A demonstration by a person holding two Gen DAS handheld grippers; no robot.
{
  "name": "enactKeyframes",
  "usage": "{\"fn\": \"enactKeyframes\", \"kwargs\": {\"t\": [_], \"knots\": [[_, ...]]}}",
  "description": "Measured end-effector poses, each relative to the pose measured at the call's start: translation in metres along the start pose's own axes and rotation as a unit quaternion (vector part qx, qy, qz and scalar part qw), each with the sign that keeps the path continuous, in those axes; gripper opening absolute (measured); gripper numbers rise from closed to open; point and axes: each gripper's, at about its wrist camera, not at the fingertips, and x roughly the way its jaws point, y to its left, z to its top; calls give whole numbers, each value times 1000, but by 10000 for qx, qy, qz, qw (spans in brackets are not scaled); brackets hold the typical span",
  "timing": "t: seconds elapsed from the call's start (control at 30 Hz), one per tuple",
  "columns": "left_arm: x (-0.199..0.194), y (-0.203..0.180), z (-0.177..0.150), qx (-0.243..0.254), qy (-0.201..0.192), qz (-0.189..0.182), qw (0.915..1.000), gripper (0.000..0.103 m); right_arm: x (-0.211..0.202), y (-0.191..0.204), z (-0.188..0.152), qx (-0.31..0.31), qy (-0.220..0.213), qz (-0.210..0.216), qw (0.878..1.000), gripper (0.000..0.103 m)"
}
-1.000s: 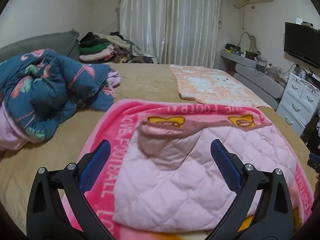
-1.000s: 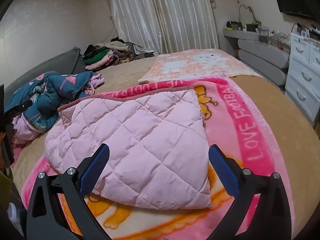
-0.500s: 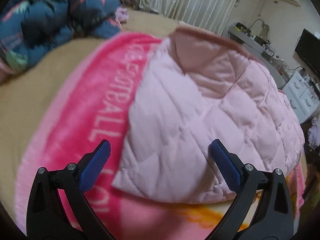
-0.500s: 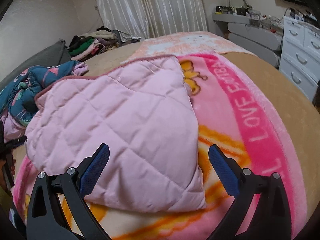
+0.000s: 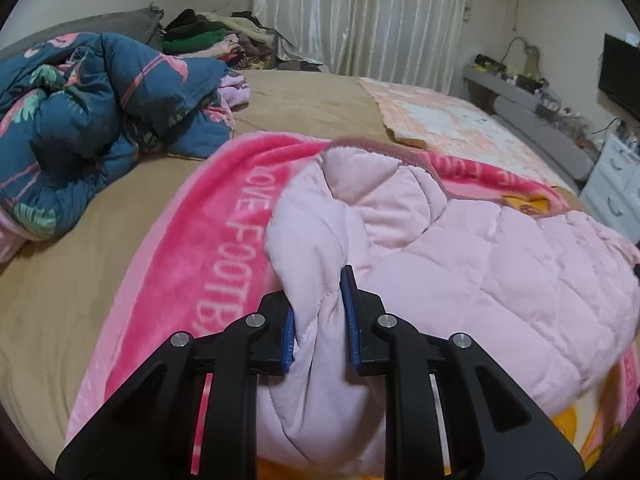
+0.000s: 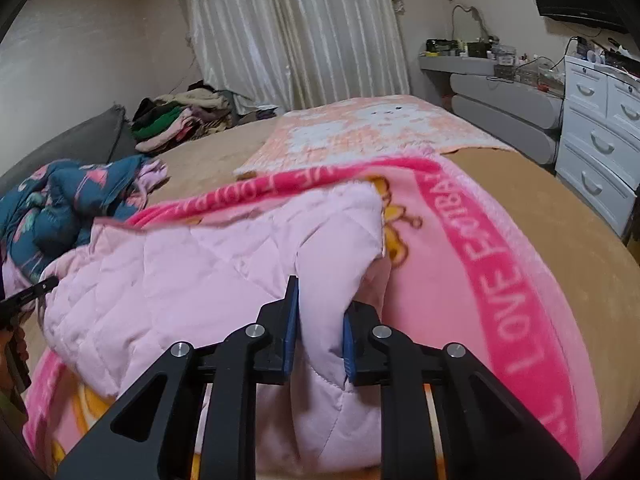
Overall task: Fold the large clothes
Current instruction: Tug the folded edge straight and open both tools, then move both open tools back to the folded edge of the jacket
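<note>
Left gripper (image 5: 318,316): jaws had just closed; the blue pads clamped a bunched near corner of the jacket.
Right gripper (image 6: 318,322): jaws had just closed too; the pads pinched the jacket's other near corner.
Jacket (image 5: 460,264): pale pink, quilted, with a dusty-rose trim on its far edge; it lay on the blanket, its near edge gathered into both grippers.
Blanket (image 5: 208,248): bright pink fleece with white "LOVE FOOTBALL" lettering and a yellow cartoon print, spread flat under the jacket and showing on each side of it.
Bed (image 5: 60,280): covered in a tan sheet, bare left of the blanket and beyond it.
Duvet (image 5: 80,120): dark blue with a pink flamingo print, crumpled in a heap left of the blanket, well apart from the jacket.
Mat (image 6: 368,128): peach and white, flat on the bed just beyond the blanket's far edge.
Clothes pile (image 5: 208,40): mixed garments, green, black and beige, at the bed's far left end.
Curtain (image 5: 360,20): pale, pleated, closed, behind the bed.
Dresser (image 6: 600,132): white drawers right of the bed, clutter on top.
TV (image 5: 620,72): dark, on the right wall.
</note>
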Motion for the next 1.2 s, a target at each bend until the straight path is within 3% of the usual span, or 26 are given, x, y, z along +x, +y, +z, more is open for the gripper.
{"fn": "enactKeyframes", "kwargs": {"t": [0.17, 0.27, 0.67, 0.77, 0.83, 0.87, 0.9, 1.0, 1.13, 1.2], "knots": [[33, -5, 1, -31, 264, 298, 9992, 12, 39, -10, 2, 204, 308, -538, 9979, 13], [44, -1, -4, -128, 385, 280, 9988, 13, 53, -21, -8, 421, 493, -484, 9967, 14], [48, -3, -15, 34, 461, 416, 9981, 17, 68, -10, -32, 101, 864, -867, 9924, 20], [43, -2, -15, -60, 493, 422, 9979, 19, 59, -14, -31, 234, 860, -847, 9924, 31], [35, -1, -13, -101, 467, 462, 9978, 24, 50, -14, -30, 255, 846, -856, 9924, 52], [32, -1, -12, -98, 460, 454, 9979, 25, 44, -14, -30, 259, 813, -851, 9927, 58], [29, -1, -12, -98, 451, 432, 9980, 31, 39, -13, -31, 258, 768, -850, 9931, 68], [16, -1, -10, -85, 387, 384, 9985, 43, 17, -8, -30, 244, 596, -810, 9946, 84], [-7, -2, -8, -85, 265, 337, 9990, 49, -14, 4, -25, -39, 337, -891, 9954, 97], [-17, -1, -9, -143, 216, 308, 9992, 59, -30, 9, -23, -186, 219, -927, 9953, 98]]}}
